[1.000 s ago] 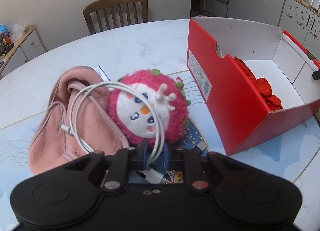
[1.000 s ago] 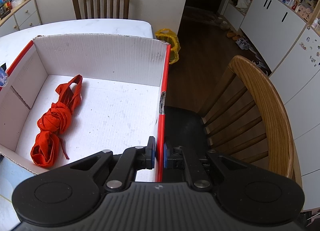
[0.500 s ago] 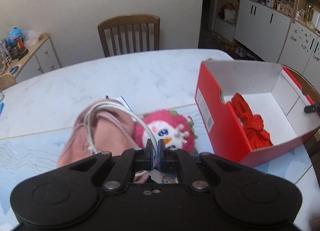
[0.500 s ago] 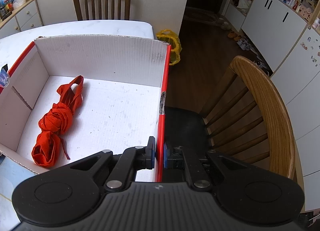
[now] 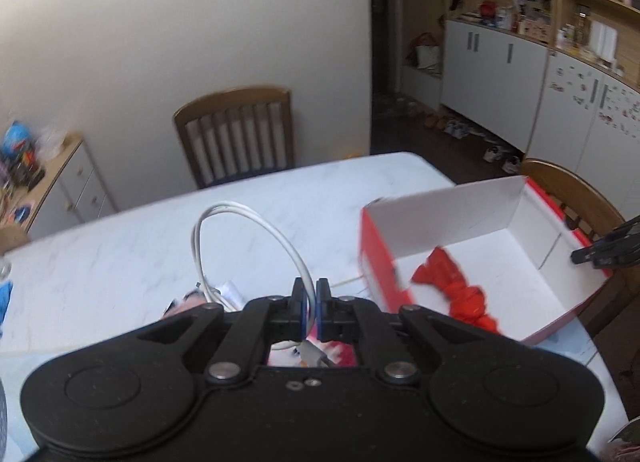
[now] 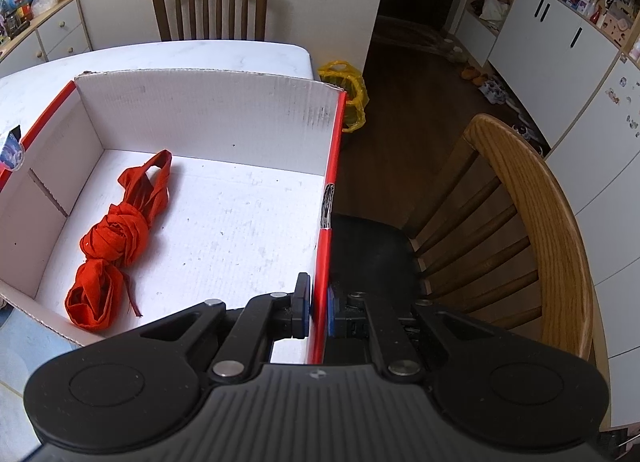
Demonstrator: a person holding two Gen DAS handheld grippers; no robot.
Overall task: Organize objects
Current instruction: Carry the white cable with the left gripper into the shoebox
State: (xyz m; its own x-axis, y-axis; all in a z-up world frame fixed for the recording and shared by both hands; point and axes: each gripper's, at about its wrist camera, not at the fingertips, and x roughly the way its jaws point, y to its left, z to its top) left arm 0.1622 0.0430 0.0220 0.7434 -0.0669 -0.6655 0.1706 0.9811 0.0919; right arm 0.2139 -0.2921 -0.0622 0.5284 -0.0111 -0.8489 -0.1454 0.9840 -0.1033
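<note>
Inside the box [image 6: 208, 114] only the red cloth [image 6: 116, 238] so far; left gripper [image 5: 311, 312] pinches the cable [image 5: 256, 230], right gripper [image 6: 318, 312] clamps the box wall, toy's not packed yet

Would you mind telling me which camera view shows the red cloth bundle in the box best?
The right wrist view: the red cloth bundle lies whole and sharp on the box floor. The left wrist view shows it blurred and farther off.

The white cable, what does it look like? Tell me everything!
The white cable is thin, smooth and round, like a charging cord. It is coiled into a loop that stands up in the air above the marble table. The left gripper pinches the loop's bottom between its blue pads. One plug end dangles below the fingers.
</note>
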